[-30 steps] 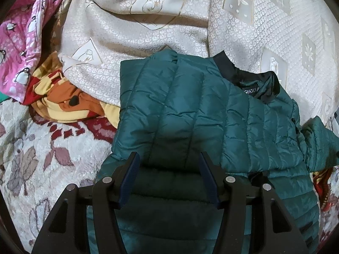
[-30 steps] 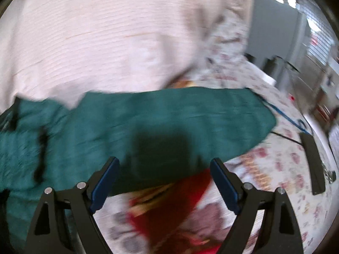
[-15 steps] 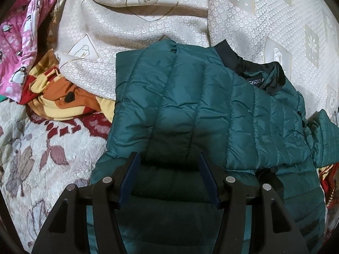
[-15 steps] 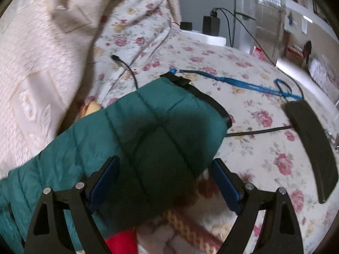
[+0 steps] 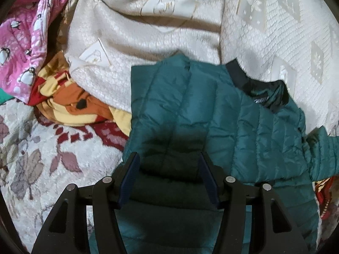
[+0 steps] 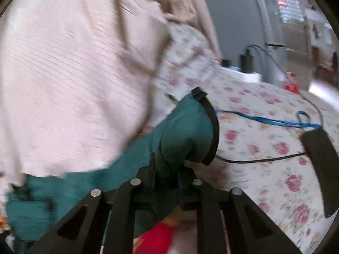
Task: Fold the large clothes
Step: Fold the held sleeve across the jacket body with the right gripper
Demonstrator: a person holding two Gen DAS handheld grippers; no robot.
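A dark green quilted jacket (image 5: 211, 114) with a black collar (image 5: 260, 86) lies spread on the bed, one side folded over its front. My left gripper (image 5: 168, 165) is open, its blue-padded fingers (image 5: 130, 175) resting on the jacket's lower body. In the blurred right wrist view, my right gripper (image 6: 166, 169) is shut on the jacket's green sleeve (image 6: 182, 137) close behind its black cuff (image 6: 211, 131), which sticks up past the fingertips.
A cream patterned blanket (image 5: 169, 21) lies behind the jacket. Pink penguin fabric (image 5: 23, 42) and an orange-yellow cloth (image 5: 70, 105) lie at the left. In the right view a floral sheet (image 6: 264, 158) carries a black flat device (image 6: 322, 169), a blue strap (image 6: 264, 119) and cables.
My right gripper has closed on the sleeve near the cuff, having been open around it before. My left gripper stays open on the jacket, which shifts slightly in view.
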